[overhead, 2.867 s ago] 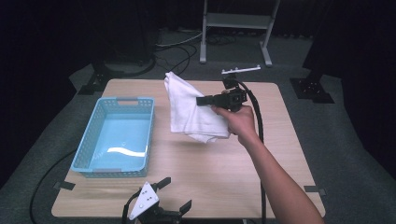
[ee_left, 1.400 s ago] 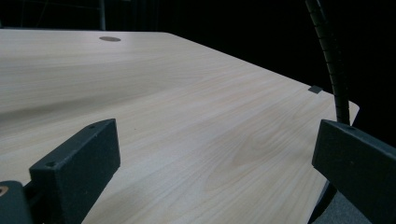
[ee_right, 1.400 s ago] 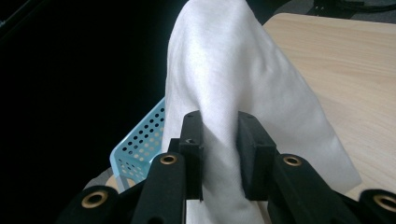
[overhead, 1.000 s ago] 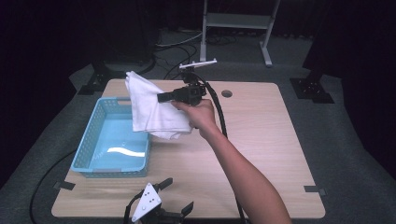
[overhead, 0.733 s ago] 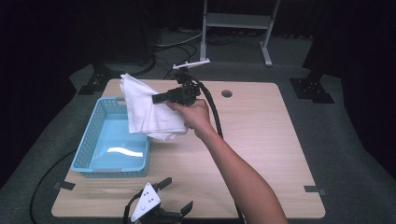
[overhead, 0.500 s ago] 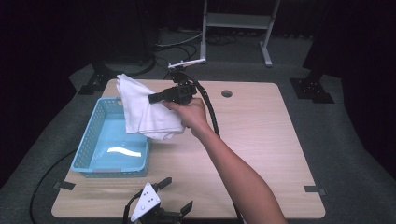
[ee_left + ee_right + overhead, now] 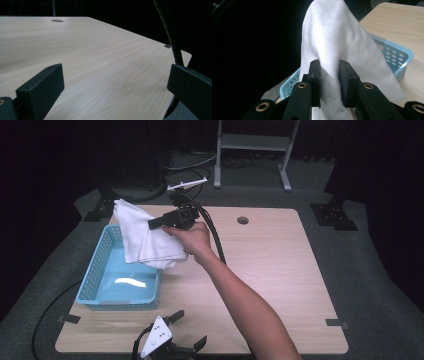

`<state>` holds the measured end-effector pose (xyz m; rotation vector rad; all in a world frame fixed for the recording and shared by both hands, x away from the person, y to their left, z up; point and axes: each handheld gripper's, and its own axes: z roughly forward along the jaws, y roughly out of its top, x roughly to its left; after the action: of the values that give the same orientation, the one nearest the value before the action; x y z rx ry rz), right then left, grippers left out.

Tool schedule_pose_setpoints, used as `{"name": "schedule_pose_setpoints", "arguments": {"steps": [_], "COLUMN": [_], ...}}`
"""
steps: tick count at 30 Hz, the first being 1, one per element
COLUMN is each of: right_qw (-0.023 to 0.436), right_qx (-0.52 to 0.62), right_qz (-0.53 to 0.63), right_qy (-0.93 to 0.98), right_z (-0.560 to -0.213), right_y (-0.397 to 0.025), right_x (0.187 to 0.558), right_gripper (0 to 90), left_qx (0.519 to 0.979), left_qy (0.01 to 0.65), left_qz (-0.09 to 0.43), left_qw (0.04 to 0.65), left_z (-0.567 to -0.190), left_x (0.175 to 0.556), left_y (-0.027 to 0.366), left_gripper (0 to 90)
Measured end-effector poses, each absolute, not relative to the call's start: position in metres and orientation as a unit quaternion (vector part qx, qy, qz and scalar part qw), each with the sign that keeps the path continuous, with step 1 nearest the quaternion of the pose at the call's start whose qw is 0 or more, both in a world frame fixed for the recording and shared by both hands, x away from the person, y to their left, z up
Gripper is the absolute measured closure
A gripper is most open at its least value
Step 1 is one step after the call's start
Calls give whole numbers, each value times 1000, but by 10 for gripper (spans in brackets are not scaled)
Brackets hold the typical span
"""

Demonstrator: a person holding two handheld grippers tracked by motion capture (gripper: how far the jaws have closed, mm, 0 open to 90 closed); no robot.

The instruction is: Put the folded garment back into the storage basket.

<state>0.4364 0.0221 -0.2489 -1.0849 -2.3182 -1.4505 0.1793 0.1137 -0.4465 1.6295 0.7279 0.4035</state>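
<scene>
Your right gripper (image 7: 329, 75) pinched a white cloth (image 7: 337, 45) between its jaws, hanging it over the far right corner of the blue basket (image 7: 100, 282), whose visible floor lay bare. Your left gripper (image 7: 187, 330) lay at the table's (image 7: 280, 270) near edge, jaws spread apart.

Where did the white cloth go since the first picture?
The right gripper, still shut on the white cloth, carried it left from the middle of the table until it hangs over the blue basket. The basket stayed put, and the left gripper stayed resting open at the table's near edge.
</scene>
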Motion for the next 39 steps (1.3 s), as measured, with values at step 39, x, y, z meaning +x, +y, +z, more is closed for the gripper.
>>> {"name": "schedule_pose_setpoints", "arguments": {"steps": [39], "right_qw": [125], "right_qx": [-361], "right_qz": [-488], "right_qy": [-785], "right_z": [-257], "right_y": [75], "right_x": [442], "right_gripper": [739], "left_qx": [707], "left_qy": [313], "left_qz": [180], "left_qw": [608], "left_z": [-446], "left_x": [179], "left_y": [113], "left_gripper": [6]}}
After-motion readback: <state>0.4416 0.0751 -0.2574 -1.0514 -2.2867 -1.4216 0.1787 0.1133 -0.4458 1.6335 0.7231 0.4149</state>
